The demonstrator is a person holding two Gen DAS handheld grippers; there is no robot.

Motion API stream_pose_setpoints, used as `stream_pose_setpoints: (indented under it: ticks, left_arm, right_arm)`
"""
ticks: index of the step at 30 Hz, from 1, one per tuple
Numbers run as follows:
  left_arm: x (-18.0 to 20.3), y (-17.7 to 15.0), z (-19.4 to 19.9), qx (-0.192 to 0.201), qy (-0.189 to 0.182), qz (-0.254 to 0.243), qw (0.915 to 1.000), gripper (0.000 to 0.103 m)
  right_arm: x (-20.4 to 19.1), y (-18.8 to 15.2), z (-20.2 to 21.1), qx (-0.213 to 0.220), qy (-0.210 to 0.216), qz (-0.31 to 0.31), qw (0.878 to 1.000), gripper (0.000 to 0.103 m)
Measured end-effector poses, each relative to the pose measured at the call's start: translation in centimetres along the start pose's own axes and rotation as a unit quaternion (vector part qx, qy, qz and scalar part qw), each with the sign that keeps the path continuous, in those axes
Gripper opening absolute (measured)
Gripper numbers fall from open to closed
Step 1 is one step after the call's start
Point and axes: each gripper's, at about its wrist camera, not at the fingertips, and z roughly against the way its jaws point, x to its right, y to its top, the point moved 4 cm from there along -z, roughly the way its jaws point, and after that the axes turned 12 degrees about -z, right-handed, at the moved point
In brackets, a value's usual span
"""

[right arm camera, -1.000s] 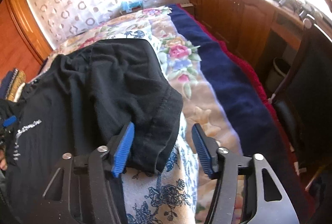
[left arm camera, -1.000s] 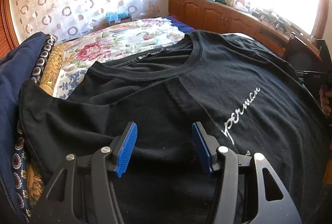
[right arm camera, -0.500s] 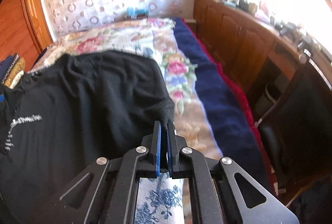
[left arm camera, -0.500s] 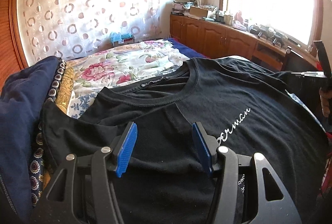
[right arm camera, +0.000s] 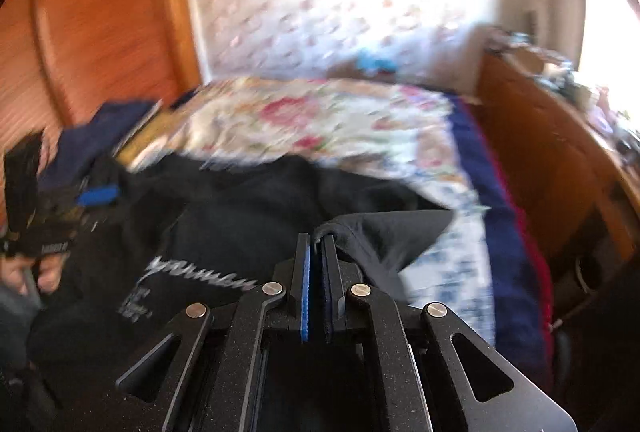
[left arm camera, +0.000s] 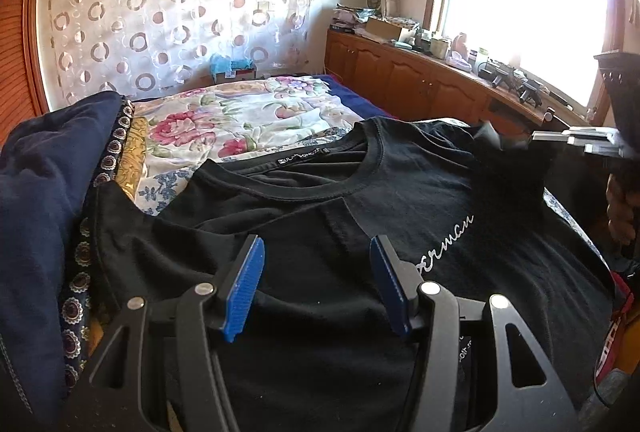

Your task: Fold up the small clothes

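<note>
A black T-shirt (left arm camera: 400, 203) with white script lettering lies front-up on the flowered bed, collar toward the far side. My left gripper (left arm camera: 316, 264) is open just above the shirt's chest, with nothing between its blue pads. My right gripper (right arm camera: 316, 244) is shut on the shirt's right sleeve (right arm camera: 384, 232) and holds it lifted over the body of the shirt (right arm camera: 240, 216). The right wrist view is blurred by motion. The right gripper also shows at the far right of the left wrist view (left arm camera: 576, 139).
A flowered bedspread (left arm camera: 248, 119) covers the bed. A pile of dark blue and patterned cloth (left arm camera: 44, 191) lies at the left. A wooden cabinet (left arm camera: 420, 79) with clutter runs under the window at the right. A wooden wardrobe (right arm camera: 100, 43) stands at the left.
My right gripper closed on the sleeve edge, then lifted it and swung it left over the shirt. My left gripper stayed open and pulled back a little along the shirt.
</note>
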Motion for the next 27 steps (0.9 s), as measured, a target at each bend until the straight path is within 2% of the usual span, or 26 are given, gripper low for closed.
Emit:
stream_pose_setpoints:
  ticks: [2,3,5,9,14,19,24,26,27]
  left_arm:
    - [0.1,0.0,0.0,-0.001,0.002,-0.002,1.0000,0.055]
    - [0.1,-0.1,-0.1,-0.002,0.002,-0.003,1.0000,0.055]
    - [0.1,-0.1,-0.1,-0.002,0.003,-0.004,1.0000,0.055]
    - [0.3,0.0,0.2,0.003,0.004,-0.006,1.0000,0.055]
    - [0.8,0.0,0.5,0.006,0.006,-0.014,0.9999,0.055]
    - [0.7,0.0,0.6,0.003,0.010,-0.016,0.9998,0.055]
    - [0.5,0.1,0.6,0.004,0.012,-0.010,0.9999,0.055]
    - [0.5,0.1,0.6,0.005,0.013,-0.010,0.9999,0.055]
    - [0.5,0.1,0.6,0.005,0.014,-0.010,0.9998,0.055]
  right_arm:
    - [-0.9,-0.8,-1.2,-0.018,-0.002,0.012,1.000,0.037]
    - [-0.9,-1.0,-1.6,-0.023,-0.002,0.013,1.000,0.040]
    - [-0.3,-1.2,-1.9,-0.026,-0.003,0.001,1.000,0.040]
    - [2.5,-1.4,-2.2,-0.029,-0.033,-0.028,0.999,0.040]
    - [6.9,-2.0,-3.7,-0.049,-0.088,-0.064,0.993,0.040]
    - [9.1,-3.0,-5.9,-0.074,-0.091,-0.099,0.988,0.040]
    - [9.3,-2.7,-6.6,-0.083,-0.090,-0.103,0.987,0.040]
    - [8.9,-2.4,-6.5,-0.077,-0.092,-0.095,0.988,0.022]
    - [8.6,-2.3,-6.3,-0.076,-0.090,-0.089,0.989,0.020]
